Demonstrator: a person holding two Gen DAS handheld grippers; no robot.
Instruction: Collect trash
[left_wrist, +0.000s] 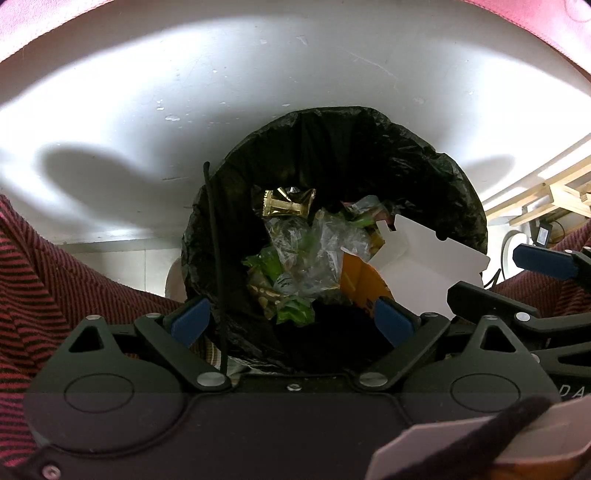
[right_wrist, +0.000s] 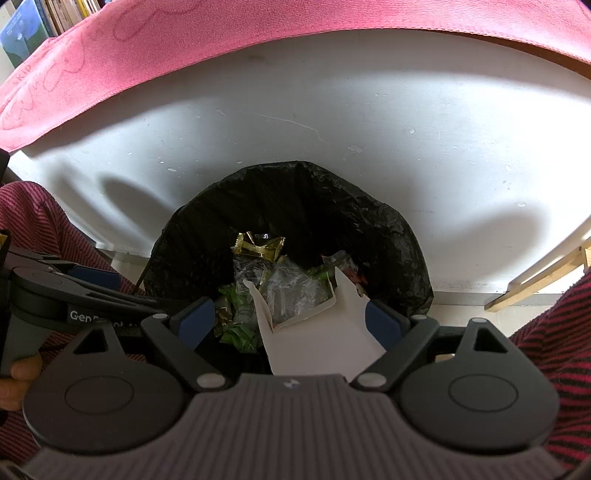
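Observation:
A bin lined with a black bag (left_wrist: 332, 147) (right_wrist: 295, 192) stands below both grippers. Inside lie a gold wrapper (left_wrist: 288, 203) (right_wrist: 258, 245), crumpled clear plastic (left_wrist: 314, 251), green wrappers (left_wrist: 295, 310) and an orange piece (left_wrist: 360, 280). My left gripper (left_wrist: 291, 319) (right_wrist: 140, 291) hangs open over the bin's mouth with nothing between its blue pads. My right gripper (right_wrist: 290, 321) (left_wrist: 487, 275) is open too. A flattened white carton (right_wrist: 317, 332) (left_wrist: 424, 266) tilts into the bin between its fingers, leaning on the right pad and clear of the left one.
A white panel (right_wrist: 332, 129) rises behind the bin, with a pink cloth (right_wrist: 258, 29) hanging over its top. A thin black rod (left_wrist: 216, 258) stands at the bin's left rim. A wooden frame (left_wrist: 546, 195) is at the right. Red striped fabric (left_wrist: 55, 277) flanks both sides.

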